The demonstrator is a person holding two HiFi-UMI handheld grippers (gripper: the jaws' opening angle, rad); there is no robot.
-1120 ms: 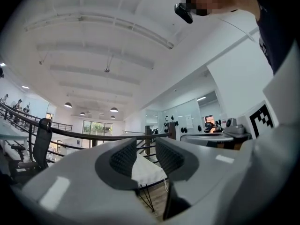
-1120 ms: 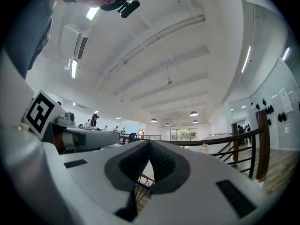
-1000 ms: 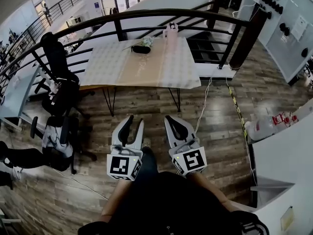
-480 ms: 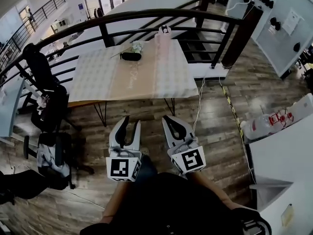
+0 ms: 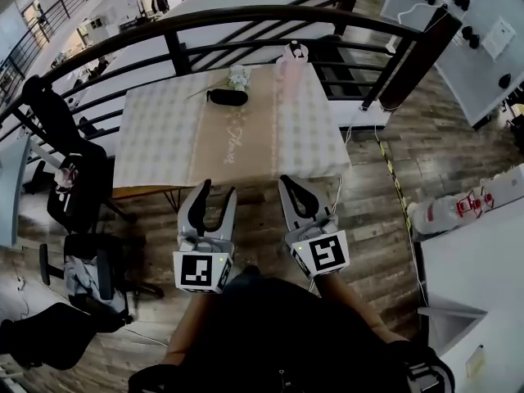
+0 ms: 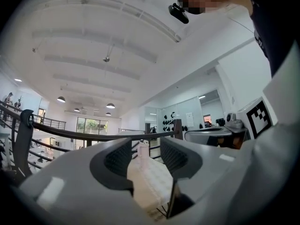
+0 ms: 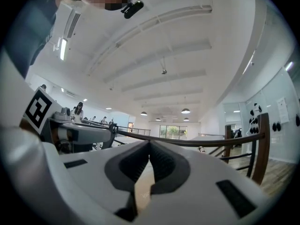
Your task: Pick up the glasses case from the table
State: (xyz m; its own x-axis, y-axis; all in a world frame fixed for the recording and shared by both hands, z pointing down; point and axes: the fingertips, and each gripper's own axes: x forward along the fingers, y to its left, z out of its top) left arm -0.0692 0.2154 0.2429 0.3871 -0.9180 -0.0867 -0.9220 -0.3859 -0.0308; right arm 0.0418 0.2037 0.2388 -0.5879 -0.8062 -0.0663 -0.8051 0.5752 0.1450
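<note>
What changed: The table (image 5: 164, 137) was brought nearer than it had been a second before. Its near edge was now seen just ahead of the tips of both grippers in the head view.
Left jaws: The left gripper (image 5: 218, 191) had just been opened wider. Its fingers were spread, and nothing was held between them. Only the table top and a pale bottle (image 5: 292, 56) far off were seen through the gap.
Right jaws: The tips of the right gripper (image 5: 291, 185) were pressed together. Nothing was pinched there.
Case: The dark case (image 5: 227, 97) was left lying on the far side of the table, just beside some white flowers (image 5: 238, 76) and near the rail (image 5: 246, 13). It was well apart from both grippers and was not touched.
What it means: The task was judged to be at its start, with the table only just reached. The left gripper was probably being made ready for the grab.
Pose: Both grippers were held low in front of the body, side by side and a little apart. They were pointed level at the table, with their marker cubes turned up to the head camera.
Still to do: A long reach over the table top was thought to be needed before the case could be taken.
</note>
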